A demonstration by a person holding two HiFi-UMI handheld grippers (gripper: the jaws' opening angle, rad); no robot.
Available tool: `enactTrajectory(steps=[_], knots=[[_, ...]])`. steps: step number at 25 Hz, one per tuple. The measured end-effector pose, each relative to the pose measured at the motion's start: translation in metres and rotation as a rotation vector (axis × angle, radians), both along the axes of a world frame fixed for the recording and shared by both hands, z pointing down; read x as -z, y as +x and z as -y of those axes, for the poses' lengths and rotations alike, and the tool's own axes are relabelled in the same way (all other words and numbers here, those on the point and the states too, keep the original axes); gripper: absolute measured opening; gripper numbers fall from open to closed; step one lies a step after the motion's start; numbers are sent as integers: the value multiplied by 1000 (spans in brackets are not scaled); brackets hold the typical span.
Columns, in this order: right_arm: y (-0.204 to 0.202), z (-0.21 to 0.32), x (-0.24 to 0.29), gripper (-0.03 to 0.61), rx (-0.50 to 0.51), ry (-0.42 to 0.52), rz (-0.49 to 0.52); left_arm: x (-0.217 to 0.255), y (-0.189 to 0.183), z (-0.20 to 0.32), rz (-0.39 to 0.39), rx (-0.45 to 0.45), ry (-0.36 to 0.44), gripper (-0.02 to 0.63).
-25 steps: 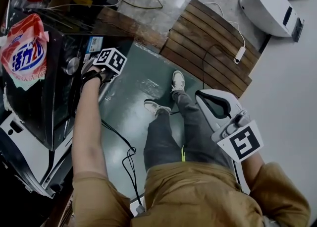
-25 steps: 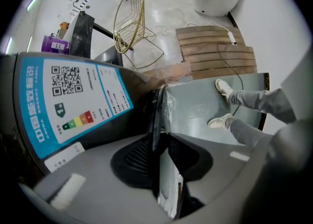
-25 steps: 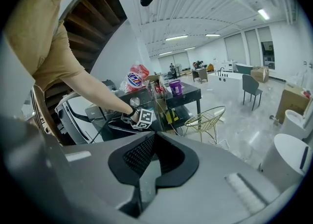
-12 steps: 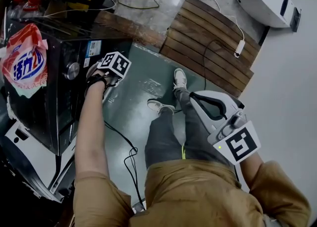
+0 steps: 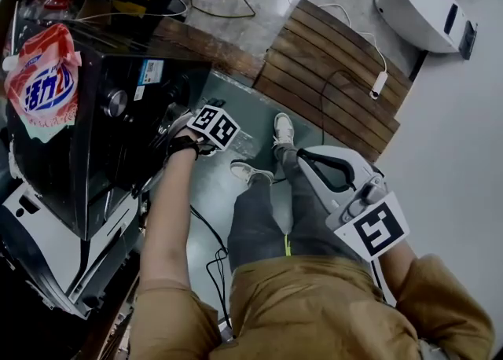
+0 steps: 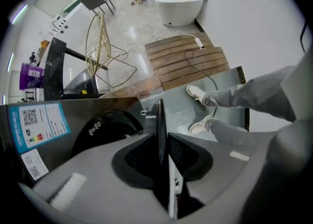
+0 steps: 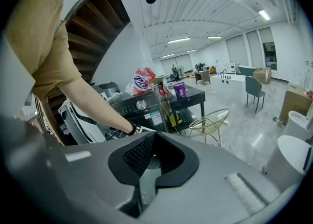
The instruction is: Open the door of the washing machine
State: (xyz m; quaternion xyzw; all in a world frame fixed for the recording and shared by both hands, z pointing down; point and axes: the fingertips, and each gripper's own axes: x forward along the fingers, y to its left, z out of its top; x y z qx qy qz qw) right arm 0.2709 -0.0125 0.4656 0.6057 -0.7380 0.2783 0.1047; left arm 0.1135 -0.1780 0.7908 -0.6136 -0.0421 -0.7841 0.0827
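at the door's edge: left gripper (image 6: 161, 142), jaws narrow and clamped on the thin rim of the door (image 6: 159, 113), pointing steeply down so the pull follows the swing
door: seen edge-on, standing partly off the front of the washing machine (image 5: 86, 154); judged part open, with more swing to go
right gripper (image 7: 146, 155): jaws close together with nothing between them, held over the person's leg (image 5: 263, 217), well apart from the machine, likely to keep clear of the door's arc
detergent bag (image 5: 41, 83): lying on the machine's top, out of the way
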Motion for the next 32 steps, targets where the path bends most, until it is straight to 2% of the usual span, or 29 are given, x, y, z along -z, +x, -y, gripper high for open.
enactTrajectory(steps=[3, 8, 13, 17, 21, 26, 32], knots=[[-4, 2, -1, 5, 23, -4, 1, 0, 0, -11, -6, -14, 3, 152], [-13, 3, 0, 5, -12, -2, 53, 5, -6, -23, -7, -58, 52, 158], [-53, 0, 7, 5, 41, 3, 36, 23, -15, -28, -48, -151, 171, 161], [-84, -3, 16, 5, 71, 16, 13, 39, -23, -27, -123, -152, 254, 156], [-110, -5, 23, 5, 67, 32, -10, 43, -28, -31, -161, -175, 255, 156], [-114, -10, 32, 5, 57, 31, -31, 44, -33, -45, -161, -188, 244, 156], [-119, -18, 29, 5, 133, 12, -17, 44, -41, -72, -142, -169, 226, 158]])
